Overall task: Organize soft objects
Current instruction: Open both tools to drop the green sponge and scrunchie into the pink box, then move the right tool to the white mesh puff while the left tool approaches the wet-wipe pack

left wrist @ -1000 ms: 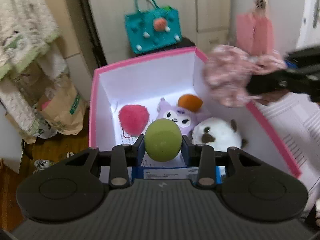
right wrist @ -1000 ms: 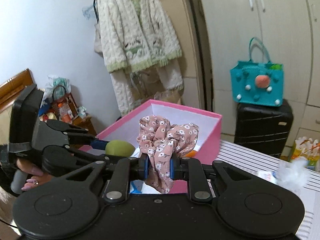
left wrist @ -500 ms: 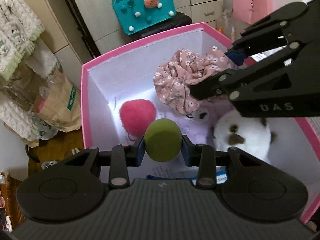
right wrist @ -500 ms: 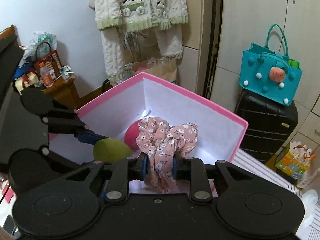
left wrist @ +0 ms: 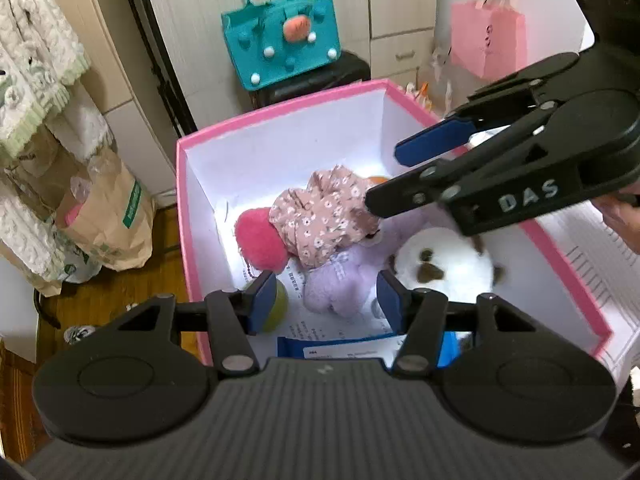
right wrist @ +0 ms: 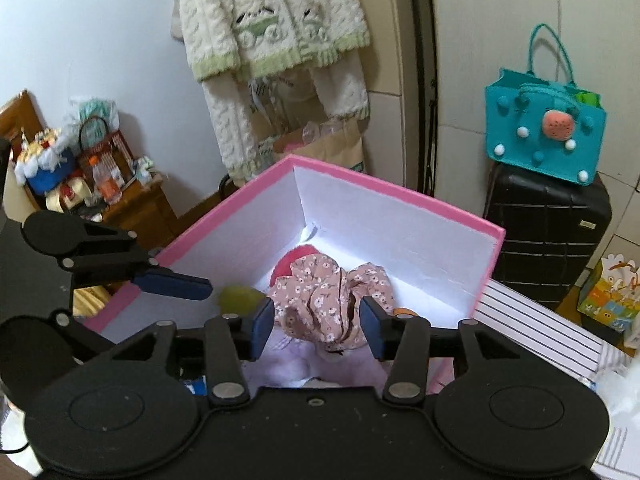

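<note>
A pink box with white walls holds the soft things. A floral scrunchie lies on a pink fuzzy ball and a purple plush, beside a white plush. A green ball sits on the box floor, half hidden behind my left finger. My left gripper hangs over the box, its jaws opening with nothing pressed between them. My right gripper is also opening above the scrunchie, which lies loose below the pads. In the left wrist view the right gripper reaches in from the right.
A teal felt bag sits on a black suitcase behind the box. A brown paper bag and a hanging knit cardigan stand to the left. A pink bag hangs at the back right. A striped surface borders the box.
Both grippers have let go: the green ball dropped from the left jaws to the box floor, and the scrunchie fell from the right jaws onto the toys. The right gripper came over the box.
</note>
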`<state>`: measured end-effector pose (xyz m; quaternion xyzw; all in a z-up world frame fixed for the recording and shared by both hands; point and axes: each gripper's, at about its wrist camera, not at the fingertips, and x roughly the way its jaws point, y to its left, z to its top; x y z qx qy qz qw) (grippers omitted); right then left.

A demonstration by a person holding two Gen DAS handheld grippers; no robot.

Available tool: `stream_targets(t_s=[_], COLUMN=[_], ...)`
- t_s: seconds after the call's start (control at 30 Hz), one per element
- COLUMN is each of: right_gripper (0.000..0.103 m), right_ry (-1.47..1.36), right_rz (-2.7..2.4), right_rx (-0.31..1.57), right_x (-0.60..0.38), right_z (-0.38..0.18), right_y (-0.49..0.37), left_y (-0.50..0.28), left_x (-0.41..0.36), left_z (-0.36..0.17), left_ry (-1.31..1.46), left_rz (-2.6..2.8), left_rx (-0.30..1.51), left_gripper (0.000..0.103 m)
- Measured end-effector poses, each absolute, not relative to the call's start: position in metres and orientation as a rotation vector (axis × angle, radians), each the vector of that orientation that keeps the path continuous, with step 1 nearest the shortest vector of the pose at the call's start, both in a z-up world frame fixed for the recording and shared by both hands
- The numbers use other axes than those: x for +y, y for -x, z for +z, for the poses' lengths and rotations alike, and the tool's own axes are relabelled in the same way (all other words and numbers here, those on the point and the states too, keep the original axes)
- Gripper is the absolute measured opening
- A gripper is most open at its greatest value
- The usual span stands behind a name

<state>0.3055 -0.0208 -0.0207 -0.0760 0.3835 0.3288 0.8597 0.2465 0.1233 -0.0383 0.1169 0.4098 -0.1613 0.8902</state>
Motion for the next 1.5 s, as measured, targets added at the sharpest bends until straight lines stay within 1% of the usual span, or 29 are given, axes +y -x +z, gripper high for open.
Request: stream_targets(t_s=[0.2, 0.43, 0.6, 0.97, 1.27, 1.4, 1.47, 1.5], right_gripper=[0.054, 0.054, 0.056, 0.057, 0.063, 0.072, 0.073, 0.074], right_ry=[0.155, 0.199, 0.163, 0.231, 0.234, 0.251, 0.253, 0.253], right_rz=[0.671, 0.601, 0.620, 0.586, 0.591, 0.566, 0.549, 0.541], right_rx=[0.757, 0.737, 0.761, 0.725, 0.740, 0.749, 0.748, 0.747], right_x=[-0.039, -0.051, -0.067, -0.095, -0.124, -0.139, -0.147, -0.152], right_z=[0.003, 0.025, 0.041, 0.057, 0.066, 0.066, 0.065, 0.064], right_y=[-0.275, -0.239, -0.218, -0.149, -0.108, -0.095, -0.090, -0.088], left_y=[-0.222, -0.195, -0.170, -0.119, -0.098, -0.094, -0.093, -0.093], left_x=[0.124, 0.119, 0.113, 0.095, 0.065, 0.049, 0.038, 0.033], left_z=[-0.016, 0.006, 0.022, 0.041, 0.048, 0.050, 0.048, 0.046], left_ry=[-0.234, -0.224, -0.241, -0.290, -0.366, -0.385, -0.400, -0.406], left_rz=[-0.348, -0.353, -0.355, -0.384, -0.432, -0.469, -0.486, -0.494], left_rx=[0.819, 0.825, 0.792, 0.773, 0.794, 0.793, 0.788, 0.790], left_gripper=[0.059, 0.060, 0.063, 0.064, 0.074, 0.079, 0.079, 0.082])
